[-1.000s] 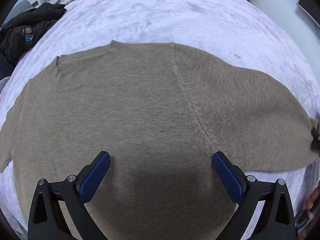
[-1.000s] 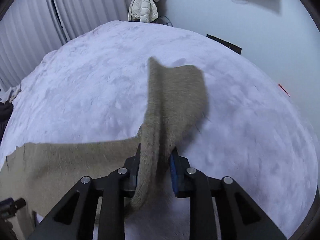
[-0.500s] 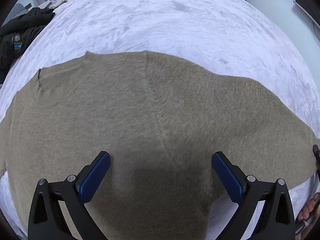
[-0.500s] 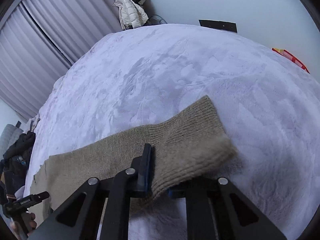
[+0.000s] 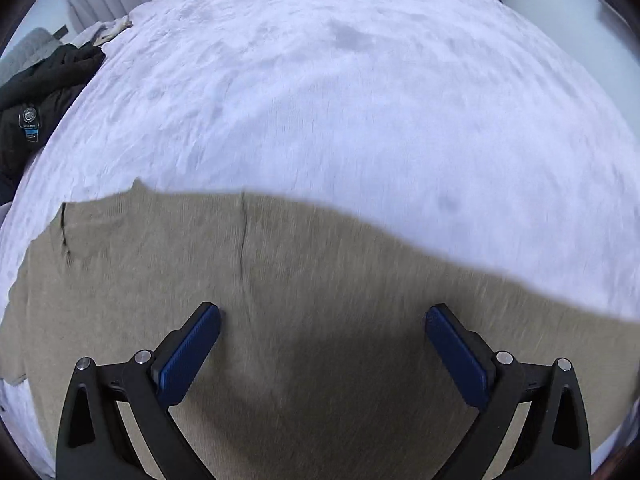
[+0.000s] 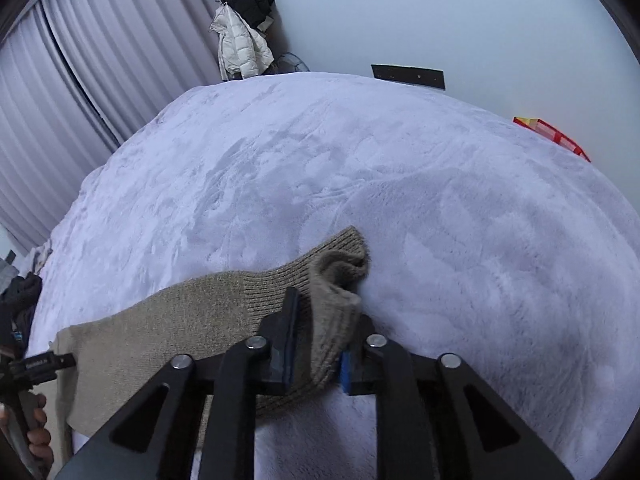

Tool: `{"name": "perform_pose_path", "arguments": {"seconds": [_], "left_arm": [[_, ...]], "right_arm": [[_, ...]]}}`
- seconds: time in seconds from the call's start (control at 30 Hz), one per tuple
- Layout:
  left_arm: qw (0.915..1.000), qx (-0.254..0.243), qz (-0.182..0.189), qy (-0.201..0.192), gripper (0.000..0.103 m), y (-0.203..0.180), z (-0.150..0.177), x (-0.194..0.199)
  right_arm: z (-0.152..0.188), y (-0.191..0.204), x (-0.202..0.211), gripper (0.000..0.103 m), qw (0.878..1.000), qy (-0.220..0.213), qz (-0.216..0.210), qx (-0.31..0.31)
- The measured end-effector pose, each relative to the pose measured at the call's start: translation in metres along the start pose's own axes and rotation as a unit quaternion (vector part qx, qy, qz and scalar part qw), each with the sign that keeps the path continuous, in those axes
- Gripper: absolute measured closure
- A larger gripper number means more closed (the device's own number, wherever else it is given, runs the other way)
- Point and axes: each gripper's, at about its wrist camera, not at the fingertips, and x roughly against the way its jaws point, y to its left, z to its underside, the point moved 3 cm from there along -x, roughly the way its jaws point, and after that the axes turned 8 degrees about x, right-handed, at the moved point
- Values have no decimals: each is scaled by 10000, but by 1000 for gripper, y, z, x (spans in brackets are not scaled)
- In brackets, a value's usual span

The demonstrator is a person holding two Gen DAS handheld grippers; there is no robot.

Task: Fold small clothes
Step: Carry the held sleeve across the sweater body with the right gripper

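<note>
- The left claw [image 5: 322,318] stands wide apart, its blue pads [image 5: 188,354] holding nothing, poised above the tan sweater [image 5: 312,320].
- The sweater lies spread flat on the bed [image 5: 340,100], filling the space under and between the left claw's fingers; its neckline sits ahead and to the left of that claw, and one sleeve runs off to the claw's right.
- The right claw [image 6: 320,342] is clamped on the sweater's ribbed cuff [image 6: 332,276]; the knit bunches up between its two fingers, and the cuff's end pokes out just ahead of the fingertips.
- From the right claw the sleeve stretches back to the left, lying on the bed's pale fluffy cover.
- At the far left of the right claw's view, a hand [image 6: 38,436] grips the other tool's handle beside the sweater's body.
- Well ahead of the right claw, beyond the bed, jackets [image 6: 240,28] hang against the wall by the curtains [image 6: 80,60].
- A dark garment [image 5: 38,100] lies far ahead-left of the left claw, at the bed's edge.
</note>
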Motion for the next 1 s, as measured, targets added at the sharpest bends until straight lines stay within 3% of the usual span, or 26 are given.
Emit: {"name": "perform_pose_path", "arguments": {"seconds": [0.07, 0.1, 0.17, 0.27, 0.37, 0.43, 0.47, 0.5, 0.53, 0.6, 0.67, 0.77, 0.83, 0.87, 0.93, 1.0], "left_arm": [[9999, 154, -36, 18, 0, 1, -9, 7], [9998, 174, 63, 21, 0, -3, -8, 8], [9988, 65, 493, -9, 0, -6, 10, 23], [9964, -265, 805, -87, 0, -8, 44, 35], [9963, -366, 774, 45, 0, -1, 52, 14], [9981, -294, 468, 257, 0, 5, 54, -8], [9981, -219, 500, 301, 0, 7, 52, -10], [9980, -164, 535, 288, 0, 8, 51, -7], [9978, -83, 627, 206, 0, 10, 47, 0], [9967, 25, 808, -101, 0, 14, 41, 15], [9980, 64, 546, -328, 0, 15, 35, 14], [9997, -226, -17, 135, 0, 5, 45, -29], [9988, -359, -114, -296, 0, 0, 47, -25], [9985, -423, -161, -313, 0, -2, 48, -22], [9990, -378, -39, -240, 0, 2, 46, -15], [9991, 77, 387, -179, 0, 19, 43, -6]], "right_arm": [[-1, 1, 0, 50, 9993, 4, -382, -3], [-1, 1, 3, 49, 9990, 26, -450, 11], [1, -4, 16, 46, 9984, 11, -554, -118], [9, -13, 32, 22, 9902, -181, -1325, -403], [10, -14, 20, 22, 9886, -22, -1454, -380], [6, -5, 7, 30, 9901, 99, -1392, -145], [3, 6, 3, 68, 9901, 207, -1384, 71], [3, 16, 1, 96, 9885, 341, -1461, 210], [2, 24, 4, 96, 9876, 318, -1503, 315], [0, 38, 26, 96, 9905, -161, -1108, 794], [-1, 43, 35, 96, 9914, -416, -867, 886], [5, 37, 7, 92, 9948, 42, -845, 570], [10, 33, -13, 92, 9953, 429, -778, 382], [10, 32, -16, 92, 9956, 420, -773, 335], [9, 33, -12, 92, 9962, 318, -693, 411], [9, 42, -7, 95, 9962, 308, -459, 671]]}}
